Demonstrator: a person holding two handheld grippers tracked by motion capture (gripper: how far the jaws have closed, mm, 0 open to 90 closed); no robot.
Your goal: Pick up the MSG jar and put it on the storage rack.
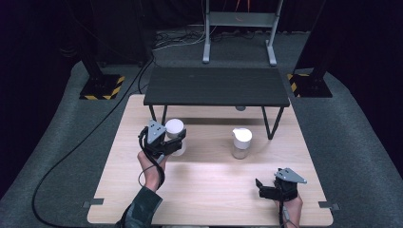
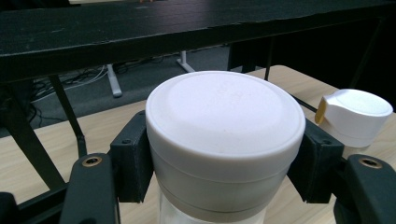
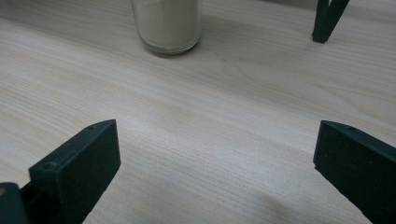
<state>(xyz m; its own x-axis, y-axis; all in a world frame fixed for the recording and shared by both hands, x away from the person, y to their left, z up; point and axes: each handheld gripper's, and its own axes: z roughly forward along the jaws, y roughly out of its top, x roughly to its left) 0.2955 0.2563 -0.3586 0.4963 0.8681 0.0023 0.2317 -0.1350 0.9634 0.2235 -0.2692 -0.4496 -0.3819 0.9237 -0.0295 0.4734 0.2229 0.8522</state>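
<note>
A glass jar with a flat white lid (image 1: 174, 128) stands on the wooden table (image 1: 209, 190), left of centre. My left gripper (image 1: 177, 141) is shut on it, and in the left gripper view both pads (image 2: 133, 161) press the jar's neck just under the white lid (image 2: 224, 116). A second jar with a white spouted cap (image 1: 242, 137) stands to its right, also seen as a capped jar (image 2: 357, 114) at the right edge of the left gripper view. My right gripper (image 1: 260, 187) rests near the front right of the table, open, with bare wood between its fingers (image 3: 79, 163). The second jar's base (image 3: 167, 25) lies ahead of it.
A low black shelf (image 1: 216, 85) on thin legs spans the back of the table, just behind both jars. One of its legs (image 3: 327, 18) shows ahead of the right gripper. Black cables (image 1: 85, 137) run across the grey floor at left.
</note>
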